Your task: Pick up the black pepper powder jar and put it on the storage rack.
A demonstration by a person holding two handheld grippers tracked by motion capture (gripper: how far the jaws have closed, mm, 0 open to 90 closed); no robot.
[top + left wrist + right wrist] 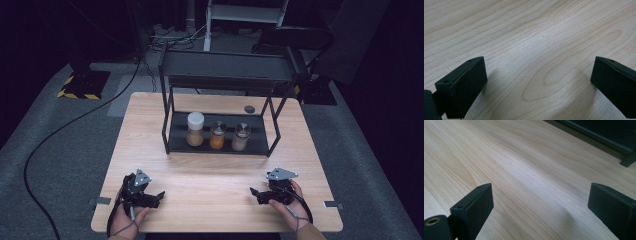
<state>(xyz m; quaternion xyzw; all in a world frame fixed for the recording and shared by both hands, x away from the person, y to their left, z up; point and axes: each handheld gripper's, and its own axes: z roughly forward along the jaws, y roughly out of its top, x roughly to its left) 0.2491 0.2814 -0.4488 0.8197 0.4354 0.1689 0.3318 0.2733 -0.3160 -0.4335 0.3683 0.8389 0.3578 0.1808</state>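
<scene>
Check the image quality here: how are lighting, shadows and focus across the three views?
High view: table brightly lit, dark surroundings, soft and low in detail. Left gripper view: wood grain sharp, faint shadows beside the open left tongs. Right gripper view: sheen on the wood, right tongs slightly blurred at the near edge.

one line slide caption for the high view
Two hand-held grippers, left gripper and right gripper, rest apart on a wooden table before a black rack holding three spice jars.

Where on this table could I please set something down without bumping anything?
The bare wood between the left gripper, the right gripper and the rack is free. The rack's lower shelf is crowded with three jars.
</scene>
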